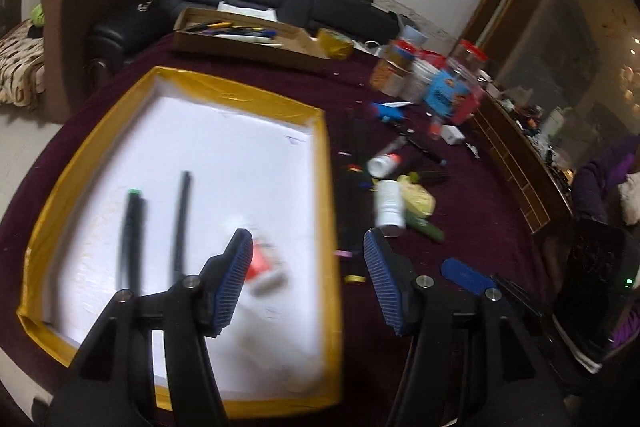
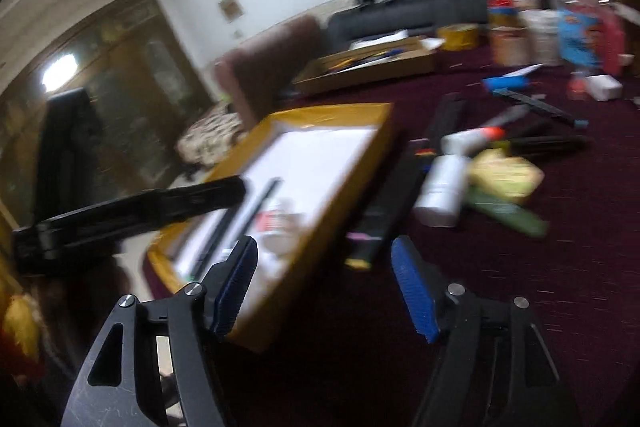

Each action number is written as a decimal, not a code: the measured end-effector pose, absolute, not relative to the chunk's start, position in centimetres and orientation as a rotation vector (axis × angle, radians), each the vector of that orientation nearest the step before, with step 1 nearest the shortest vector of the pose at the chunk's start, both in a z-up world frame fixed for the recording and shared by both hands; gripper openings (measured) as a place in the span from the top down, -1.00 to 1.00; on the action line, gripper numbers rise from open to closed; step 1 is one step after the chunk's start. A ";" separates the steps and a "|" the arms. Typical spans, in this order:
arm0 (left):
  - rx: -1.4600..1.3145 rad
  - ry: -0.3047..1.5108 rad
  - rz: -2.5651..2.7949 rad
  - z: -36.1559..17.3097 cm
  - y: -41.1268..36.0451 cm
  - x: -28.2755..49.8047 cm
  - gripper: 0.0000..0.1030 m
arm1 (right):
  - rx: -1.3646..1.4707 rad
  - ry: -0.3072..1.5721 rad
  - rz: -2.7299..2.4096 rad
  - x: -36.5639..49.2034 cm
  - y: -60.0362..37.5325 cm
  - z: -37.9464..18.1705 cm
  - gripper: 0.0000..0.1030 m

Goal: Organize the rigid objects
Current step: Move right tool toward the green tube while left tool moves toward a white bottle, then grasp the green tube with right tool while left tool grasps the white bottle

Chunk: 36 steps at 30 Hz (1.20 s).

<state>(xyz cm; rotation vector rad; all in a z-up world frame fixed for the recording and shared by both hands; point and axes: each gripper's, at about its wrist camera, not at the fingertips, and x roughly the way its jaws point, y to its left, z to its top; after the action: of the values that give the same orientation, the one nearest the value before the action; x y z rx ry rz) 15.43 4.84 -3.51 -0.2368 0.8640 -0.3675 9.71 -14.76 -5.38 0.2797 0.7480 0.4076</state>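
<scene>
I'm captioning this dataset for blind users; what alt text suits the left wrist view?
Open left tongs hover over the near right part of a yellow-rimmed white tray holding two dark pens and a blurred red-and-white item. Bottles and clutter lie to its right on a maroon tablecloth.

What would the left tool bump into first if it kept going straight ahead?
Probably the gold right wall of the tray, which runs up between the open left tool; depth is unclear in this blur.
</scene>
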 end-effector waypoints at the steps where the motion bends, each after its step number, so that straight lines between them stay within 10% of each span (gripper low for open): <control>1: -0.233 0.869 -0.370 -3.5 4.3 15.3 -0.10 | 0.280 0.742 0.381 9.4 -15.9 -5.3 -0.26; 22: -0.125 1.009 -0.414 -5.3 -4.0 16.7 -0.10 | 0.291 0.939 0.321 18.0 -26.4 -9.9 -0.13; 27: -0.106 1.028 -0.396 -5.8 -4.8 18.8 -0.10 | 0.135 0.952 0.310 18.9 -23.7 -11.4 0.05; 30: -0.100 1.043 -0.401 -6.3 -5.4 20.3 -0.10 | 0.077 0.960 0.292 17.7 -23.0 -11.5 0.58; 36: -0.068 1.086 -0.437 -7.5 -8.1 23.4 -0.10 | 0.162 0.982 0.313 12.8 -22.9 -11.5 0.64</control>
<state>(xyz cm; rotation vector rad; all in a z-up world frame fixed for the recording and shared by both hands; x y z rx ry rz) 23.36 -8.12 -7.52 -0.0676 1.0865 -0.4370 12.77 -22.95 -11.52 0.1622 0.9819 0.3131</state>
